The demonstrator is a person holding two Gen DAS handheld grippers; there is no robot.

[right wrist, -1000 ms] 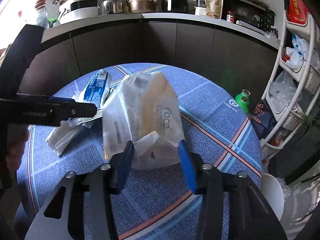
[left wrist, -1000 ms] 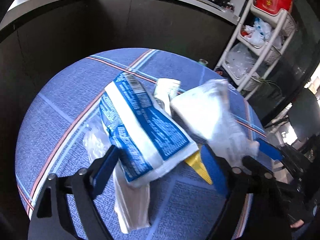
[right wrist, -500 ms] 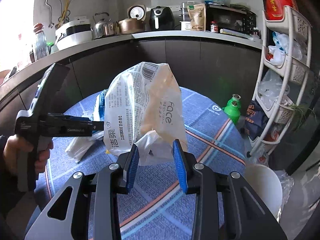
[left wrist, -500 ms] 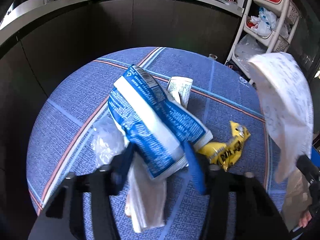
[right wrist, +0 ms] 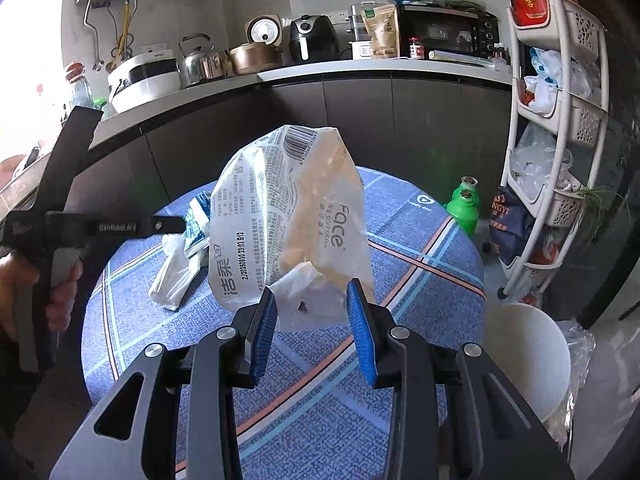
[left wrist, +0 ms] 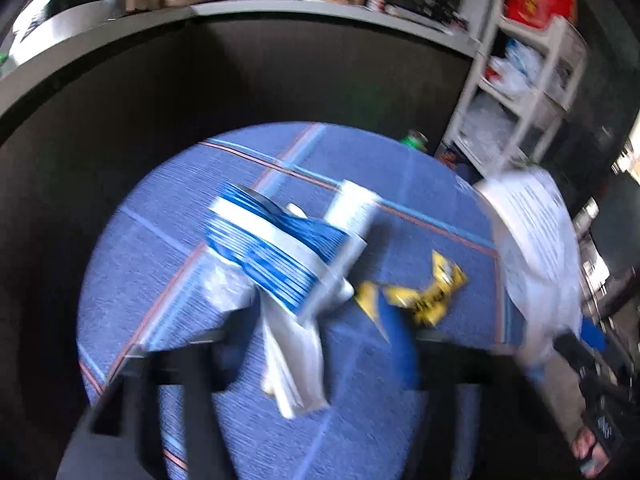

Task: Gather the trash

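My right gripper (right wrist: 312, 300) is shut on the bottom of a white tissue-pack bag (right wrist: 288, 208) and holds it upright above the round table's blue checked cloth (right wrist: 420, 280). The same bag (left wrist: 536, 248) shows at the right of the blurred left wrist view. My left gripper (left wrist: 320, 332) hovers over the trash pile with its jaws opening. A blue-and-white wrapper (left wrist: 276, 256) lies just beyond the tips, and the pads are not pressing on it. A clear bag (left wrist: 228, 288), a white packet (left wrist: 296, 360) and a yellow wrapper (left wrist: 420, 292) lie around it.
A white bin (right wrist: 528, 352) stands on the floor at the table's right. Behind it are a green bottle (right wrist: 464, 208) and a white shelf rack (right wrist: 560, 120). Dark cabinets under a counter (right wrist: 360, 68) with appliances ring the far side.
The left gripper closed on the blue-and-white wrapper, then widened again and drew back upward. The right gripper lifted the tissue bag and carried it to the right.
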